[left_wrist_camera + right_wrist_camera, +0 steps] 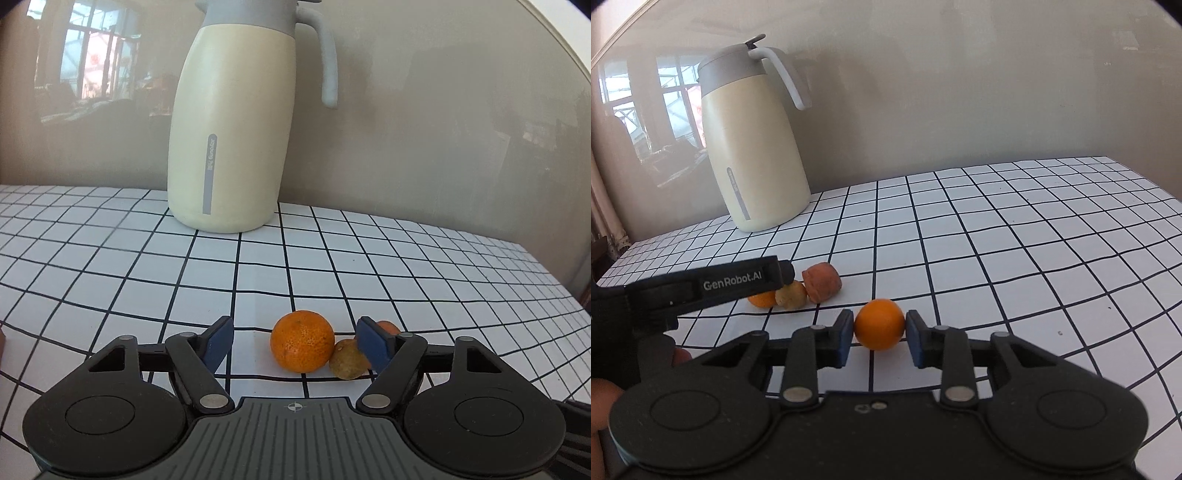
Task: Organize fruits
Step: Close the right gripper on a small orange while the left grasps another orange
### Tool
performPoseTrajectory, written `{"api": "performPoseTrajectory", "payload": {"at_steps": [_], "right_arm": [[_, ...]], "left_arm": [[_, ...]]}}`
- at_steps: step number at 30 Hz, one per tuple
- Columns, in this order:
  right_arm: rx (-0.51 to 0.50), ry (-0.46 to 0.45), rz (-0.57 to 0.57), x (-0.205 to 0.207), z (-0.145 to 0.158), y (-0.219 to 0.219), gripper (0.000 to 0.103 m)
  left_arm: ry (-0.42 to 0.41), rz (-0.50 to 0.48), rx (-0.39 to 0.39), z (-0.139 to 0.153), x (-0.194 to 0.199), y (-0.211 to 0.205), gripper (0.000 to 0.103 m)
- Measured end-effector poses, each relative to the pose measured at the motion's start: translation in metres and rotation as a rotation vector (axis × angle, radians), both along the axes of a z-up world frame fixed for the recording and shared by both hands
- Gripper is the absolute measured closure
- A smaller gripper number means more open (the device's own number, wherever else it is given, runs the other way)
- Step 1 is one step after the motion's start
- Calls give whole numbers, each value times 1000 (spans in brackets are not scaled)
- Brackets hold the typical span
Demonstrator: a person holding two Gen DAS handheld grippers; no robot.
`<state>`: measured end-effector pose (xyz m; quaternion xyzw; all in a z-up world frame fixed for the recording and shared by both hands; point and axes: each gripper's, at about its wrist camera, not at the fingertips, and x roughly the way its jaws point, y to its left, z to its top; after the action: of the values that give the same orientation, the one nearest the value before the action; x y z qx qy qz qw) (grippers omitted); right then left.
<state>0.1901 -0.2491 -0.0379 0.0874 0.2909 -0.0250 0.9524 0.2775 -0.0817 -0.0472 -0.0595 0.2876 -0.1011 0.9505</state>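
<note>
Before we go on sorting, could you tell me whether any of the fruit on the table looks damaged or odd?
Yes: the reddish-brown fruit beside the small yellowish fruit looks dull and squashed, unlike the smooth orange in the right gripper. The yellowish one is blotchy brown. Nothing is spilled.

Grid-patterned table [110, 266]: jug [229, 147], fruits [302, 340].

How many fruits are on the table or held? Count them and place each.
4: an orange in the right gripper; a mandarin, a yellowish fruit and a reddish-brown fruit clustered by the left gripper.
</note>
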Motion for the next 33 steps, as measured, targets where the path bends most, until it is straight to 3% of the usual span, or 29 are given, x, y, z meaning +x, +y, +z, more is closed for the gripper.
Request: {"api": "performPoseTrajectory", "payload": {"at_steps": [5,6,8,11,24,25,26,29,33], "right_arm": [[7,-3,1,-1,1,-1,81],[7,-4,2,-1,1,-1,81],[7,-5,4,-1,1,0,81],[12,-2,6,-1,1,-1,81],[13,-4,17,-5,1,0,81],[12,-7,17,-5,2,0,81],[14,-10,17,-6,3,0,81],[13,-21,21,-8,5,0,81],[15,-27,28,-11,7,0,81]], "left_arm": [[48,36,-115,-6,5,12,32],[44,52,-120,-6,4,14,45],[45,42,-130,-7,5,15,52],[39,22,-104,-5,2,9,58],[44,19,-113,-9,8,4,56],[43,19,-113,-9,8,4,58],[41,12,-119,-8,6,5,66],[9,17,-34,-4,-4,0,67],[4,-1,7,2,-14,8,68]]}}
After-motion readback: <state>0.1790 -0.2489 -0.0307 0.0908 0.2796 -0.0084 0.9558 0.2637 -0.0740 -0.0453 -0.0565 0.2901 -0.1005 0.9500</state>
